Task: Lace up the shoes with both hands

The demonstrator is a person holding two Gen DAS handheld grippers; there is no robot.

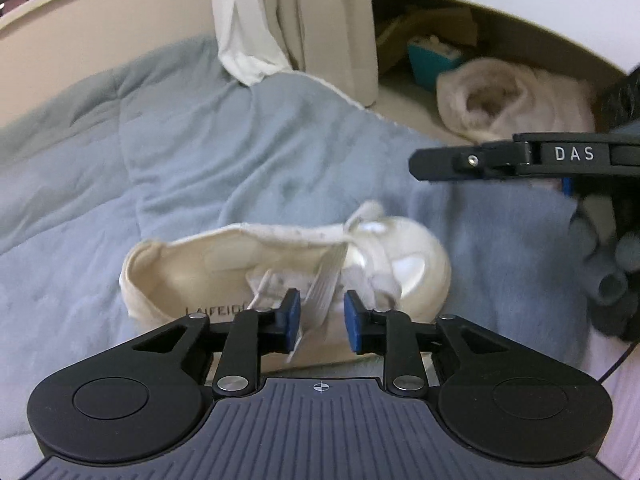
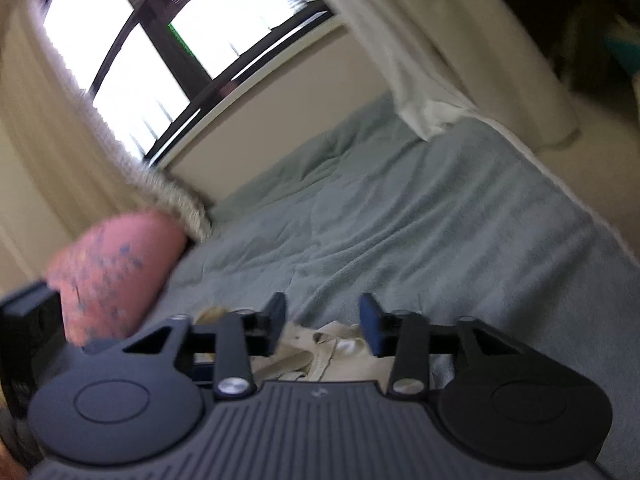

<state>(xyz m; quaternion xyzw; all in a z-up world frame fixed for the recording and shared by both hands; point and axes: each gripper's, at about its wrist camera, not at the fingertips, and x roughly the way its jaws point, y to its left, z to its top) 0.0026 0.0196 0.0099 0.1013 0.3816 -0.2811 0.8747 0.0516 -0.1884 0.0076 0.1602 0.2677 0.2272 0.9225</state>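
A: Left wrist view: white shoe point(image 1: 280, 268) lying on its side on the blue-grey blanket point(image 1: 180, 140), centre frame, toe toward the right, opening toward the left. Partial lettering on the sole edge.

B: Left gripper point(image 1: 322, 316)?

A: Lower centre, fingers parted. A flat white lace point(image 1: 326, 284) runs down through the gap between the blue pads point(image 1: 294, 316); it looks close to the left pad, but I can't tell if it touches. Not clamped.

B: Right one?

A: Right gripper point(image 2: 323, 328) in its own view: fingers spread, nothing between them. A bit of the shoe point(image 2: 332, 348) shows just below and behind the pads, lower centre. Frame is motion-blurred. In the left view it enters from the right edge, mid-height, above and right of the toe, marked "DAS".

B: Background?

A: Window point(image 2: 160, 40) upper left of the right view, pale curtain point(image 2: 420, 60) upper right, pink patterned cushion point(image 2: 116, 272) at left. Left view has a cream fluffy bundle point(image 1: 500, 100) upper right, off the blanket.
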